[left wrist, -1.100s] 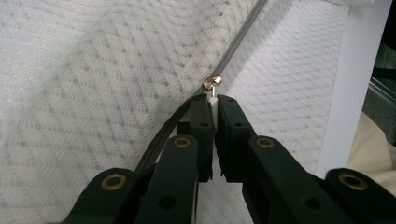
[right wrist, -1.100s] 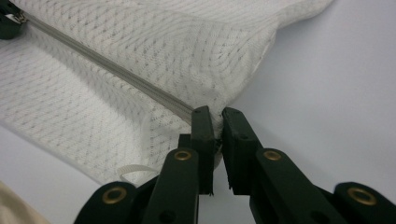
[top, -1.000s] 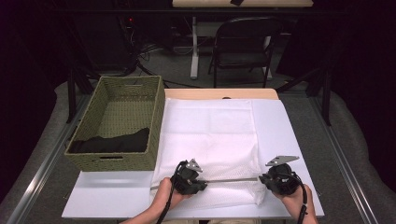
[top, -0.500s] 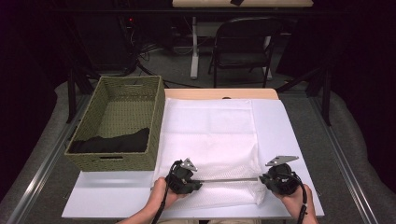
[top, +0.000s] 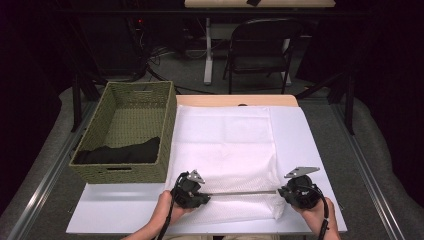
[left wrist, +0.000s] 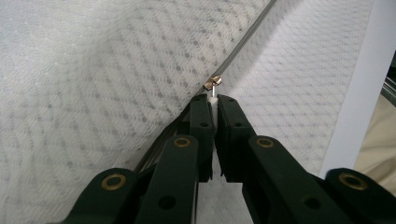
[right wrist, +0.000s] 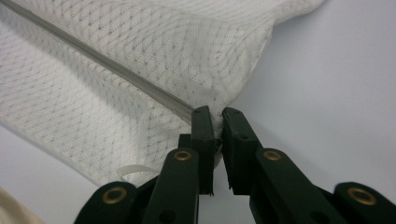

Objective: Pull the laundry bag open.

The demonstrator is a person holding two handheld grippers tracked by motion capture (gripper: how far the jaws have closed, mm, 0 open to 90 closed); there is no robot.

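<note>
- My left claw (top: 192,192) sits at about 7 o'clock on the desk (top: 310,135), clamped on the small metal zipper pull (left wrist: 213,84) of a white mesh laundry bag (top: 225,150).
- In the left gripper view its jaws are pressed together on the pull's white tab, with the pull's metal end showing just past the tips.
- My right claw (top: 299,192) sits at about 5 o'clock, clamped on the bag's corner by the end of the zipper (right wrist: 116,70).
- In the right gripper view the mesh fabric is pinched between its jaws, with the zipper line running off toward 10 o'clock.
- The bag lies flat across the middle of the desk; the zipper (top: 245,192) runs straight between my two claws along the near part.
- A woven basket (top: 125,172) stands at 9 o'clock, just beside the bag's left edge.
- A black cloth (top: 120,152) lies in the basket's near end.
</note>
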